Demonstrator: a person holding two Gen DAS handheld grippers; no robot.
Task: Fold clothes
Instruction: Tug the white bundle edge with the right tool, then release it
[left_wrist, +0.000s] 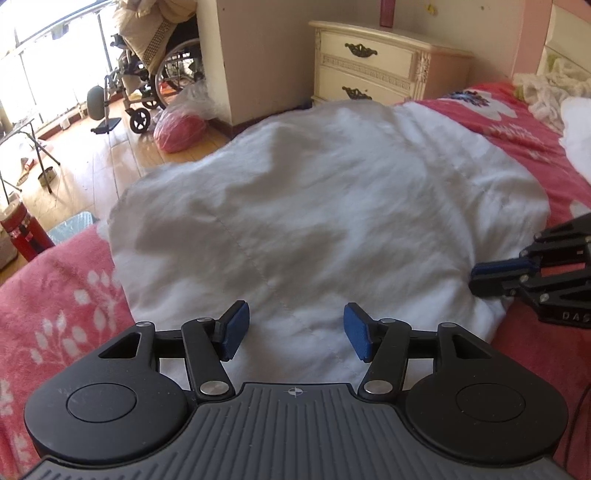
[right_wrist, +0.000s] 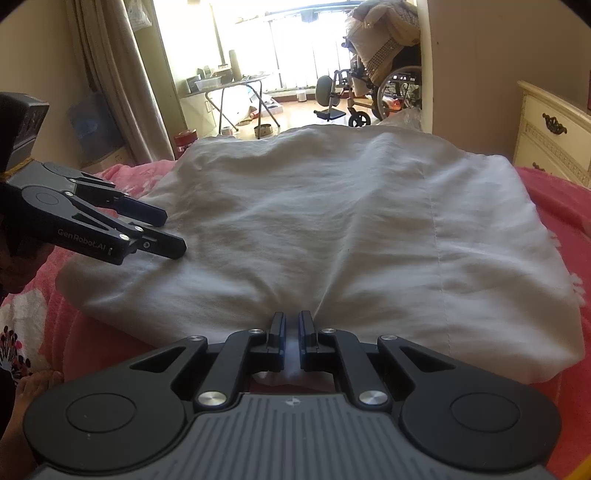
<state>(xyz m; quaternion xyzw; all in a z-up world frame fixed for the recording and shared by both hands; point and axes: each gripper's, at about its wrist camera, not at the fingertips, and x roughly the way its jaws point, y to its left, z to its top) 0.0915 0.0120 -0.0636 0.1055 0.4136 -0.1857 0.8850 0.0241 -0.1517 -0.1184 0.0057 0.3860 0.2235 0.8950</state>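
Garment: white cloth (right_wrist: 332, 221) lay spread on pink bedspread (left_wrist: 55, 295), filling mid-frame in both views.
R gripper (right_wrist: 291, 332): at 6 o'clock in its view, jaws closed, pinching cloth's near hem.
L gripper (left_wrist: 293, 328): jaws apart, nothing between, over near edge.
Technique: L should prob. grab hem level w/ R, then lift together.
Unclear: garment type; far edge hidden past bed.

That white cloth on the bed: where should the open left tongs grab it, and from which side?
Take the white cloth at its near hem, coming from the bed's near side like the right tongs, which pinch that hem. The hem lies thin and free on the red bedspread; the left tongs hang open above it.
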